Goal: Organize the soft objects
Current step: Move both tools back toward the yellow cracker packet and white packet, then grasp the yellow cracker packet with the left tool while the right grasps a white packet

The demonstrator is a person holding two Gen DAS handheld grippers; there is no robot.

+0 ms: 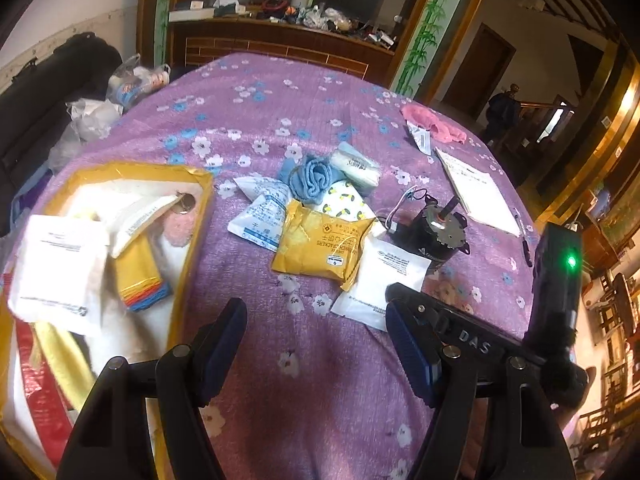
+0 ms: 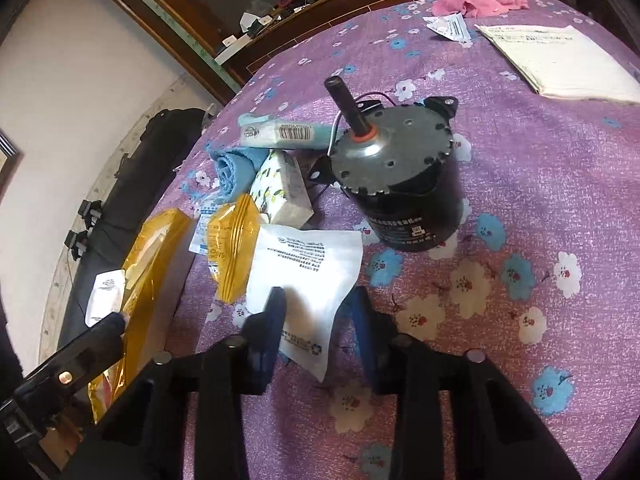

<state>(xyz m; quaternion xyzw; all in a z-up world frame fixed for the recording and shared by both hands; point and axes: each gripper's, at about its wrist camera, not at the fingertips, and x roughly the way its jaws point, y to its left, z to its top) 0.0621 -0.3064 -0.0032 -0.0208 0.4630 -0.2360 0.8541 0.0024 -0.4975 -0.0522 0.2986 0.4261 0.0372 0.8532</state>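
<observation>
Tongs on my right gripper (image 2: 316, 320) are spreading around the white pouch (image 2: 308, 276), not yet pinching. I am aiming to close low on its near edge, clear of the motor (image 2: 400, 184) ahead. My left gripper (image 1: 316, 344) is hanging spread and empty, with the yellow-edged box (image 1: 192, 240) to its left.

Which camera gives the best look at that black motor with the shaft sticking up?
The right wrist view: the motor sits near the middle, large, with its shaft, metal top and label plain. In the left wrist view it is smaller, farther off, its lower part hidden behind a white packet.
</observation>
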